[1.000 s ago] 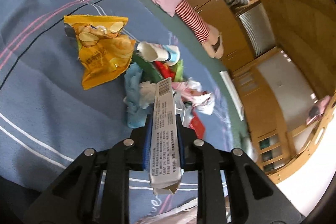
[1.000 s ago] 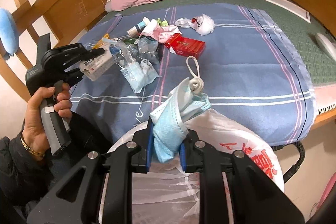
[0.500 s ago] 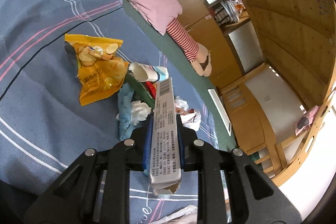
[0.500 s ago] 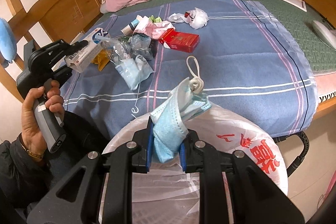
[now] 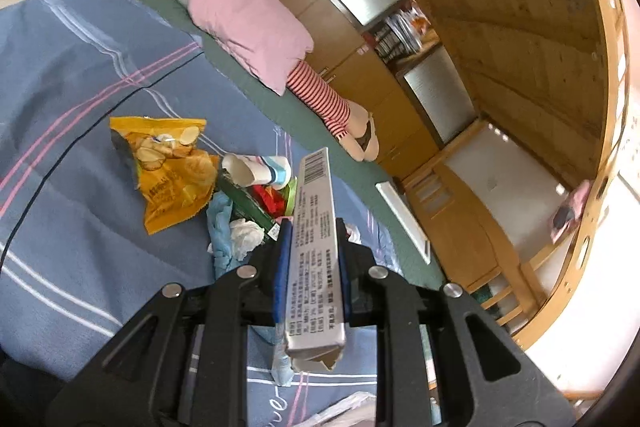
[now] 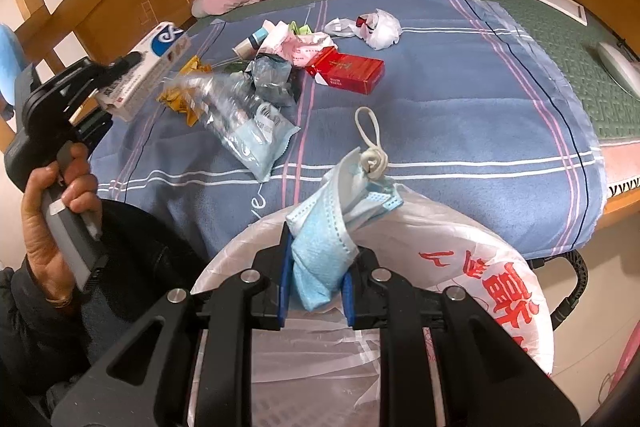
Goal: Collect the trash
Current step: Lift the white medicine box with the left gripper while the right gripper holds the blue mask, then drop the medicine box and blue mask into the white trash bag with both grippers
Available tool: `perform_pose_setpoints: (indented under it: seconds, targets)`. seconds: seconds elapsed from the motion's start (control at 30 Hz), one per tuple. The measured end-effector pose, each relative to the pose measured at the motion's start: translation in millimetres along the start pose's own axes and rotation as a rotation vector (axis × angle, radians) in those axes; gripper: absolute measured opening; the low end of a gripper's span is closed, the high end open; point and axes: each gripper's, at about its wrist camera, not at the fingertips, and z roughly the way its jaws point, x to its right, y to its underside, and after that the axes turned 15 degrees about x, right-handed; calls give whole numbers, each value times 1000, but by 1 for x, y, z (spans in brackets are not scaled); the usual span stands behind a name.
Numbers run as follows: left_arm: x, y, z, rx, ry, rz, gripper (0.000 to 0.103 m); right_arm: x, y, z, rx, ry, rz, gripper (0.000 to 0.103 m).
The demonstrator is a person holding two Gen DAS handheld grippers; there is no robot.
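Above the blue blanket (image 6: 440,99), the left gripper (image 5: 312,259) was clamped on a long white carton (image 5: 316,247), its barcode end pointing to 12 o'clock. Over the white plastic bag (image 6: 480,267), the right gripper (image 6: 316,283) pinched a blue face mask (image 6: 328,239). Litter lay at 11 o'clock, around a red cigarette pack (image 6: 346,71).

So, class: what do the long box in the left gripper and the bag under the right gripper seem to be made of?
Long box: likely thin printed cardboard with a slight sheen; sharp folded edges, torn flap at one end.
Bag: thin white plastic film, glossy, semi-translucent and crinkled, with red print.
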Motion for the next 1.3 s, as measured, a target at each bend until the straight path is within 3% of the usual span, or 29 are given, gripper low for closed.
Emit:
perform_pose_setpoints:
  seconds: [0.07,0.27,0.5,0.53,0.6,0.67,0.8,0.83,0.93,1.03,1.1,1.13,1.17,1.2,1.3]
  targets:
    - [-6,-9,-10,4,-4,-52,21,1,1,1,-1,4,-1,21]
    - [-4,-28,-38,32,-9,-23,21,-5,2,8,-18,-13,15,21]
    - [21,-10,-45,-87,119,-7,21,-3,14,8,-86,23,-22,21]
    - [28,-6,-46,-107,143,6,21,1,18,6,-102,25,-14,25]
    - [39,1,-45,-144,176,35,21,11,27,0,-142,42,0,43]
    - [48,12,-43,-201,207,69,21,19,30,-13,-118,75,11,75]
    - [73,44,-33,-387,285,183,21,44,11,-56,42,66,121,77]
    - [85,63,-28,-491,326,255,21,50,5,-66,86,67,154,77]
    - [106,109,-25,-679,388,410,21,67,-13,-94,224,79,246,82]
    - [116,157,-27,-854,429,538,22,74,-20,-101,257,84,275,83]
    - [117,175,-25,-914,415,598,28,76,-20,-99,250,91,272,83]
    - [114,176,-24,-917,397,598,49,76,-19,-95,240,95,271,83]
    - [111,174,-22,-907,374,592,77,76,-17,-91,227,96,275,83]
    - [108,168,-20,-883,342,581,85,76,-15,-87,216,95,280,83]
    - [91,131,-14,-731,221,504,88,75,-9,-77,184,98,294,83]
